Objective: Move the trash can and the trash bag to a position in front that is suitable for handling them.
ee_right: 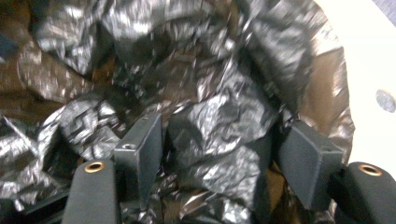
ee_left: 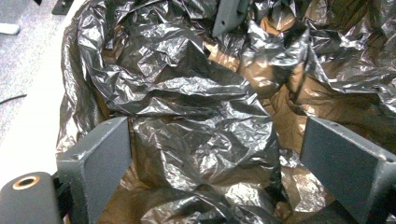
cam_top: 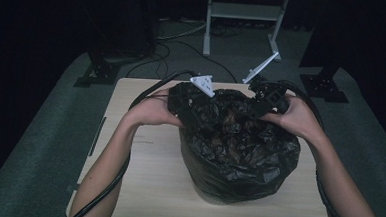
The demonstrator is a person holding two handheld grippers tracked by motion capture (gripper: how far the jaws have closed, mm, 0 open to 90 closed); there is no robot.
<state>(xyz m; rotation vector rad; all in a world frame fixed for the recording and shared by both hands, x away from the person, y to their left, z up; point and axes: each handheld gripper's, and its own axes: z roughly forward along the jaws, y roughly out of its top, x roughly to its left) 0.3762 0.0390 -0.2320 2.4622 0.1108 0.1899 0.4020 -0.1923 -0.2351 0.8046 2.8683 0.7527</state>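
The black bag (cam_top: 239, 146), thin, crinkly and slippery, bulges toward the bench's near edge, best pinched at a rim fold, with left fingers (ee_left: 100, 161) wide and right fingers (ee_right: 140, 149) wide astride a fold.

- Left gripper (cam_top: 194, 96) sits at the far left, jaws spread wide, left hand (cam_top: 151, 111) wrapped around it.
- Right gripper (cam_top: 261, 104) sits at the far right, jaws apart, right hand (cam_top: 295, 116) gripping it.
- Both forearms reach in from the near edge.
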